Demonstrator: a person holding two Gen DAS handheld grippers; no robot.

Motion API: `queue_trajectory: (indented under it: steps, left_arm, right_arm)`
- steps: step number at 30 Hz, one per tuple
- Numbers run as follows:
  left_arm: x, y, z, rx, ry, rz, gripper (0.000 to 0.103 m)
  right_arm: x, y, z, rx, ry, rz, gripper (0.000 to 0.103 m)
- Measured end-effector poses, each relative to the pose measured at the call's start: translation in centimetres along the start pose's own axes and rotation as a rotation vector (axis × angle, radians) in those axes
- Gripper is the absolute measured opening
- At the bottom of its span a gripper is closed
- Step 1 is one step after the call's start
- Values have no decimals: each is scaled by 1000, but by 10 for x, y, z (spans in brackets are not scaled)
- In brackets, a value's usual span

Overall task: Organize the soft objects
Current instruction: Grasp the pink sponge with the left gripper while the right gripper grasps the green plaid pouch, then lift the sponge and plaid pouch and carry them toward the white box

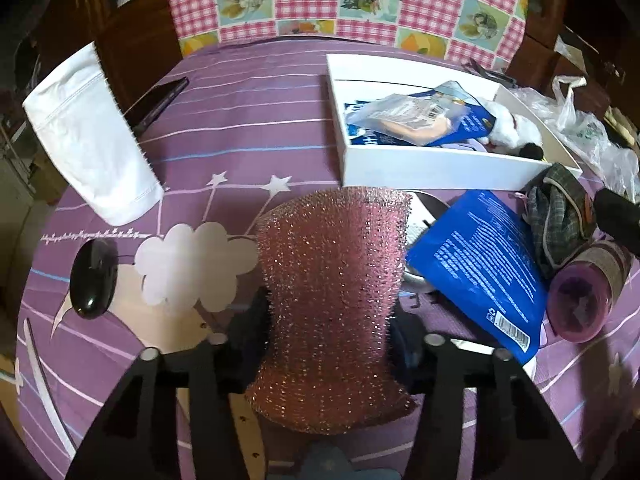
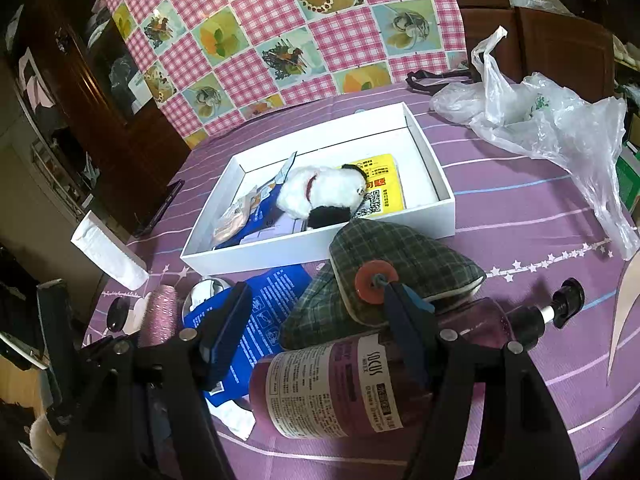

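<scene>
- Pink and glittery, the scrubber sits pinched between the fingers of the left gripper, standing up out of them above the purple cloth; from the right wrist view it shows as a small pink column at the far left
- right gripper has its fingers spread wide with nothing between the pads; it hovers over the purple bottle, which lies on its side with the black pump pointing right
- plaid slippers lie just behind the bottle, one stacked on the other, touching the front wall of the white box; one has an orange disc on it
- blue packet lies flat between scrubber and slippers, partly over something silvery I can't make out
- inside the box: a white plush with black patches, a yellow card under it, another blue packet and a clear wrapped item on the left side
- further out on the cloth: a black mouse left of the scrubber, a white pouch beyond it, a dark phone near the pouch
- crumpled plastic bag right of the box; a pink checked cover drapes behind the table
</scene>
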State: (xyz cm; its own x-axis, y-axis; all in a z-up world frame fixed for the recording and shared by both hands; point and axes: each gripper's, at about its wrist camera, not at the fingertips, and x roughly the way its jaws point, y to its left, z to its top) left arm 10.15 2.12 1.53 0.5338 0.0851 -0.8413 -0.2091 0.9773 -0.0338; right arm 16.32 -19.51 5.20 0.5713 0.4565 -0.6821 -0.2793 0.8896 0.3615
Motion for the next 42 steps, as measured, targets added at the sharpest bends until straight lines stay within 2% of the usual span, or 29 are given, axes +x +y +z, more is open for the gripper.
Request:
queue_trajectory:
  steps: [4,11,15,22,25,29,32,36,42]
  left_arm:
    - [-5,10,2,-49,-10,-12,41]
    - [-29,19,5,-91,-120,-39,41]
    - [-34,20,8,-101,-155,-91,41]
    - [-47,-2,5,-11,-268,-132,41]
    - [-44,-16,6,30,-273,-151,41]
    - [-41,-29,9,65,-285,-179,41]
    - [-40,-37,10,81,-308,-163,41]
    - [-33,-37,8,78,-335,-124,41]
    - [-21,-29,9,38,-303,-159,41]
  right_arm:
    - [-1,0,0,7,2,6,69]
    - [-6,-8,5,30,9,-9,69]
    - [-9,-18,12,63,25,-43,69]
    - [-6,-18,16,26,63,-63,68]
    - [-5,-22,18,35,59,-77,68]
    - [3,-24,24,3,32,-143,68]
    - [17,-25,28,-17,83,-151,68]
    - [28,-22,24,-60,77,-164,72]
    - [38,-10,15,-187,96,-242,89]
